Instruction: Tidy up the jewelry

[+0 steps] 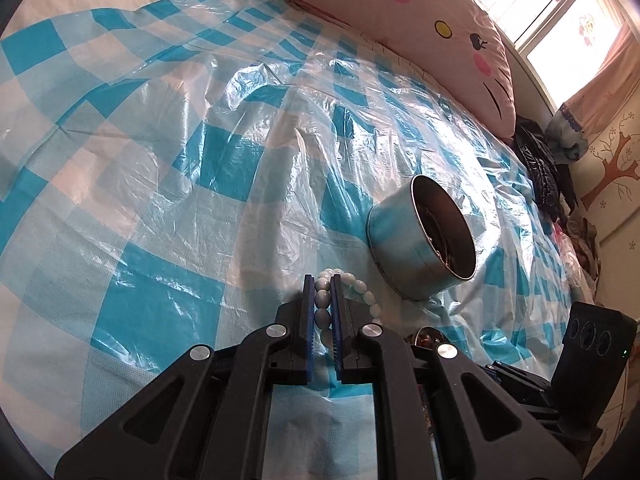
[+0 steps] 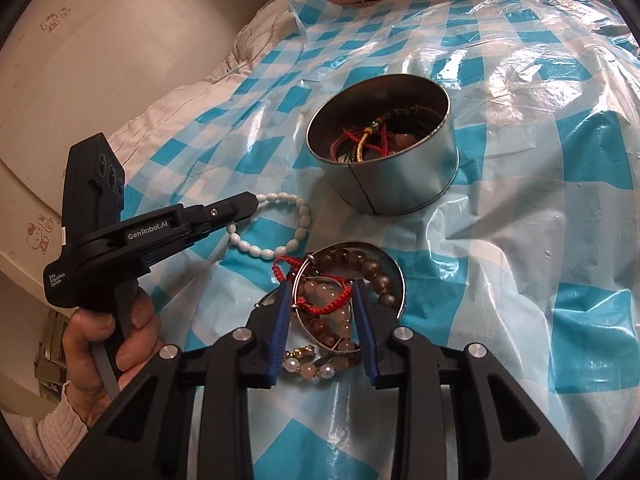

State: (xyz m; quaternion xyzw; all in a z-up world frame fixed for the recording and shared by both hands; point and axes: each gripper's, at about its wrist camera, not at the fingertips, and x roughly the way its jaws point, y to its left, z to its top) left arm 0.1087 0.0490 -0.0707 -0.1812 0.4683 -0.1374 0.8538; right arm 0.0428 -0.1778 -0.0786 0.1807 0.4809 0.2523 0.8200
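While left gripper [image 1: 322,286] clamps white bead bracelet [image 1: 362,290], right gripper [image 2: 320,292] half-open, straddling red cord bracelet [image 2: 320,304].

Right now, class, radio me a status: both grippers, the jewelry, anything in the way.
Left gripper shut on white bead bracelet. Right gripper open, straddling red cord bracelet on lid. Tin ahead, path clear.

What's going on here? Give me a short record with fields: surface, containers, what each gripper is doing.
surface: blue-checked plastic sheet on a bed
tin: open, upright, cords and beads inside
lid: lying flat, holds bead bracelets and a red cord
left gripper: shut on the white bracelet
right gripper: over the lid, jaws either side of the red cord, not pressing it
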